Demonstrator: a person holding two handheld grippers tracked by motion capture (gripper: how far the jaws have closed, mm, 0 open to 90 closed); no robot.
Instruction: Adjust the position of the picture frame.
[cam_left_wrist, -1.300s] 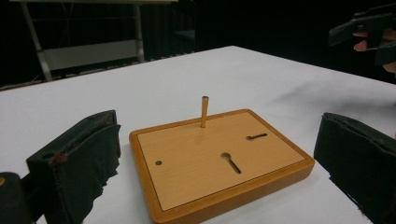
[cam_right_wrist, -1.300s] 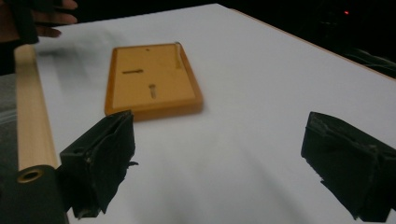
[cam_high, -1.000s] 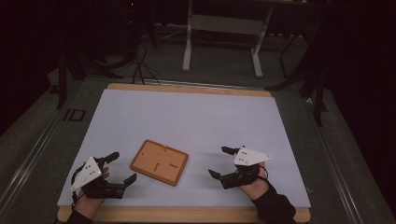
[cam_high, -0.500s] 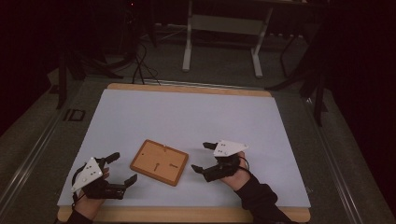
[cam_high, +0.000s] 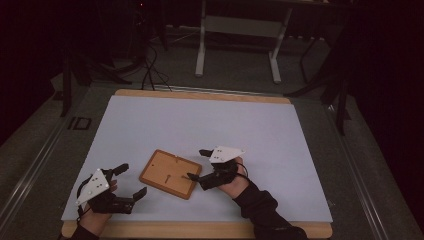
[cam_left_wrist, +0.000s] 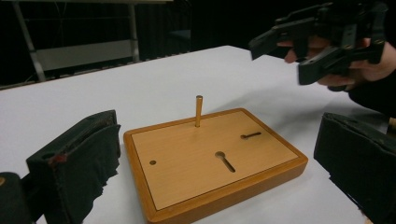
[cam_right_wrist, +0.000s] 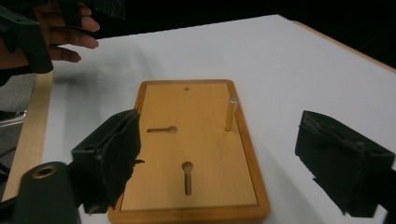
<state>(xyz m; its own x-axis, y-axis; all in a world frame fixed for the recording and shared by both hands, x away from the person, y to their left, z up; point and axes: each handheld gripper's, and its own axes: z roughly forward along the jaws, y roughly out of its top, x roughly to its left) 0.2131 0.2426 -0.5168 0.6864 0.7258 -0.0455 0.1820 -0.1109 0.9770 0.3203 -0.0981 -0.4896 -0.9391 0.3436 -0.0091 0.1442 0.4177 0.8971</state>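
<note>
While the board (cam_high: 170, 173) lies flat in the lower centre of the high view, it shows as a rectangular slab of smooth, honey-coloured wood with rounded corners, a raised rim, two keyhole slots, a small round hole and one thin upright peg (cam_left_wrist: 199, 111). It rests on a matte white sheet (cam_high: 200, 125) that covers a table (cam_high: 200, 230) with a pale wooden edge; beyond it the room is dark, with a grey floor, cables and the metal legs of a stand (cam_high: 240, 45) at the upper centre. The right gripper (cam_high: 196, 164), black with a grey three-cornered plate, sits just right of the board; its jaws have just been closing a little yet stand wide apart and hold nothing, the lower jaw tip at the board's right edge. In the right gripper view the board lies between and beyond the two padded jaws. The left gripper (cam_high: 133, 180), at the lower left, is near the board's left edge, its jaws spread wide and empty, with the board framed between them in the left gripper view.
</note>
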